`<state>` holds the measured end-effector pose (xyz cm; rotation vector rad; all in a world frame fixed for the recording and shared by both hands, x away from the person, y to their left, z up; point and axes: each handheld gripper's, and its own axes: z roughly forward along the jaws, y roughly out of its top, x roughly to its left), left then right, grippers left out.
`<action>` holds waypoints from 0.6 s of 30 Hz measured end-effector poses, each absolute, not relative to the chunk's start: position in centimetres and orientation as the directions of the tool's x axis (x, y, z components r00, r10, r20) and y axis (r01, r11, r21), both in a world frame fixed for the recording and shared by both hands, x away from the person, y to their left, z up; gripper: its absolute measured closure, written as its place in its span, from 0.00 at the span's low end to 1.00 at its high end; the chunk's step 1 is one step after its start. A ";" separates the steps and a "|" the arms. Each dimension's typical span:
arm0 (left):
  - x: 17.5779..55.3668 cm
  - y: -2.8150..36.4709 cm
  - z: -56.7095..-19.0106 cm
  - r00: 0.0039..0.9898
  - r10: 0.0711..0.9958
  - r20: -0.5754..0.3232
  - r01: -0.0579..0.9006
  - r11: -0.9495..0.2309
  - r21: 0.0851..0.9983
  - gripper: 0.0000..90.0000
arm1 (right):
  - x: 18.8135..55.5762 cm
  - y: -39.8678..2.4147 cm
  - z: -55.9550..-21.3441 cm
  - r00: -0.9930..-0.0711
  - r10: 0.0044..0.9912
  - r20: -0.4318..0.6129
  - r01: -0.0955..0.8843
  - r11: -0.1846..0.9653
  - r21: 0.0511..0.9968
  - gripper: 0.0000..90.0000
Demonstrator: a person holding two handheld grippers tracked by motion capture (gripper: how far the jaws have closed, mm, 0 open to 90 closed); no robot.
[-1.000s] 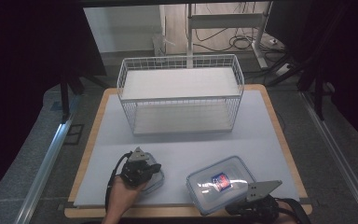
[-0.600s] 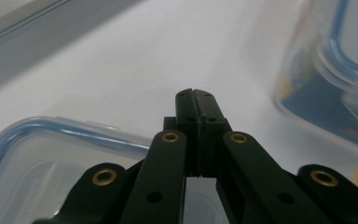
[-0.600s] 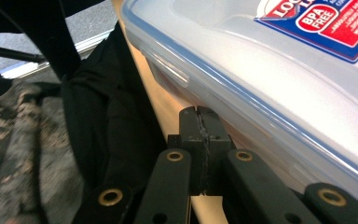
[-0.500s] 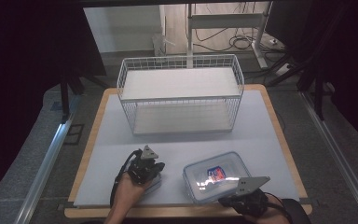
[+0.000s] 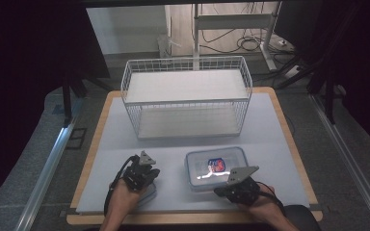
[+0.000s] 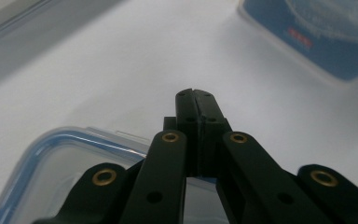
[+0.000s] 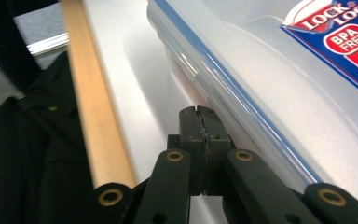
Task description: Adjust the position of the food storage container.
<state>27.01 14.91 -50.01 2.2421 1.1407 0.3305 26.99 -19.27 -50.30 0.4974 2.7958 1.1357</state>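
A clear lidded container (image 5: 216,168) with a red and blue label lies on the white mat near the front. My right gripper (image 5: 222,190) sits at its near side, jaws shut and holding nothing. In the right gripper view the tips (image 7: 199,114) lie right beside the container's blue-seamed wall (image 7: 261,107); I cannot tell whether they touch. My left gripper (image 5: 144,176) is shut too, hovering over a smaller blue-rimmed clear box (image 5: 148,193). In the left gripper view the tips (image 6: 196,97) pass over the box's rim (image 6: 51,149), with the labelled container (image 6: 317,42) farther off.
A white wire basket (image 5: 188,96) with two levels stands at the back of the mat. The wooden table edge (image 7: 93,121) runs close beside my right gripper. Open mat (image 5: 173,144) lies between the basket and the containers.
My right gripper has moved left along the front edge, and the labelled container has shifted left and away from the front. The left gripper has hardly moved.
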 end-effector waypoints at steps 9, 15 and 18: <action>26.3 13.3 -49.5 0.616 0.777 -0.128 0.606 -0.363 0.708 1.00 | 25.3 -22.4 -49.6 -0.918 0.395 0.043 0.309 0.641 0.703 1.00; 26.0 10.5 -49.4 0.631 0.758 -0.167 0.592 -0.331 0.735 0.98 | 25.0 -28.8 -49.3 -0.830 0.555 0.056 0.426 0.566 0.706 1.00; 25.6 9.5 -49.8 0.626 0.754 -0.201 0.611 -0.314 0.727 0.98 | 26.8 -30.5 -48.8 -0.779 0.624 0.066 0.462 0.500 0.733 1.00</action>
